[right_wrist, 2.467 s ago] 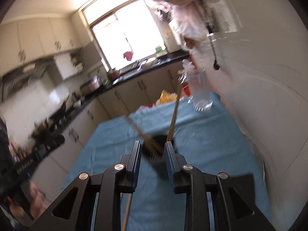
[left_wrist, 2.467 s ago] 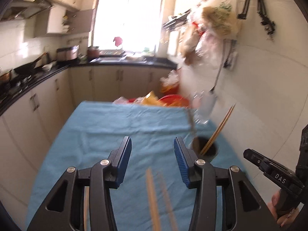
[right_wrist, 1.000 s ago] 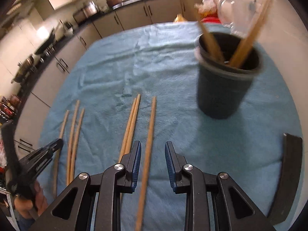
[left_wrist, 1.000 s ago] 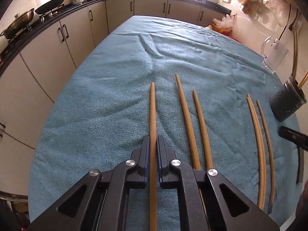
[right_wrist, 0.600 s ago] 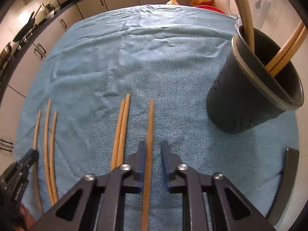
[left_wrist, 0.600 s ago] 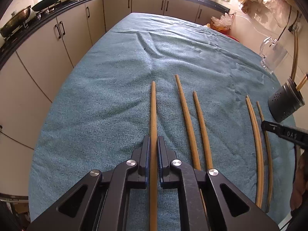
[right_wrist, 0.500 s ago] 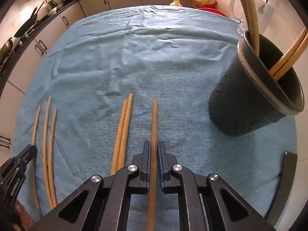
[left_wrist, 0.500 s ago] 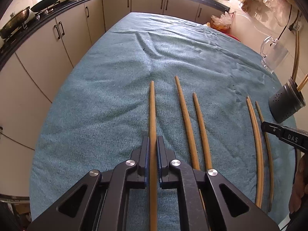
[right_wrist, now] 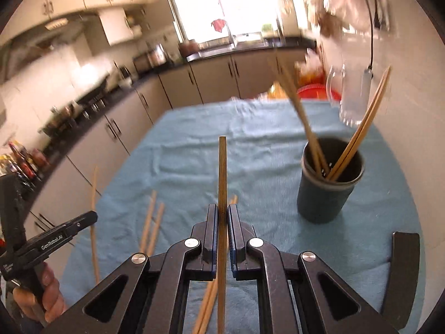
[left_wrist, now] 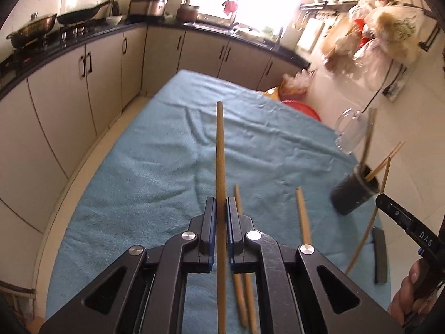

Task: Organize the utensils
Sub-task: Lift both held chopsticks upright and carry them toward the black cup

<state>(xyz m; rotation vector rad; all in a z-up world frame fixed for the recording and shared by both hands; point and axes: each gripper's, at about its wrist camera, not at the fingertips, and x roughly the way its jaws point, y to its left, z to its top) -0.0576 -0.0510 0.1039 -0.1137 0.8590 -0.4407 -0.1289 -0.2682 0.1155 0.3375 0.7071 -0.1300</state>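
My left gripper (left_wrist: 221, 201) is shut on a wooden chopstick (left_wrist: 220, 150) that points away from me, lifted above the blue cloth (left_wrist: 155, 172). Other chopsticks (left_wrist: 302, 214) lie on the cloth just under and right of it. My right gripper (right_wrist: 222, 208) is shut on another wooden chopstick (right_wrist: 222, 167), also raised off the cloth. The dark perforated utensil holder (right_wrist: 329, 186) stands ahead to its right with several chopsticks leaning in it; it is the dark cup (left_wrist: 353, 194) at the right of the left wrist view. More chopsticks (right_wrist: 151, 228) lie at the left.
A clear glass mug (right_wrist: 351, 97) stands beyond the holder by the white wall. A flat dark bar (right_wrist: 400, 275) lies on the cloth at the right edge. Kitchen cabinets (left_wrist: 83, 89) run along the left. A red basin (left_wrist: 300, 107) sits past the table's far end.
Both grippers have risen off the cloth, each carrying its chopstick, and tilted up so the kitchen shows. The right gripper's jaws closed on its chopstick before the lift.
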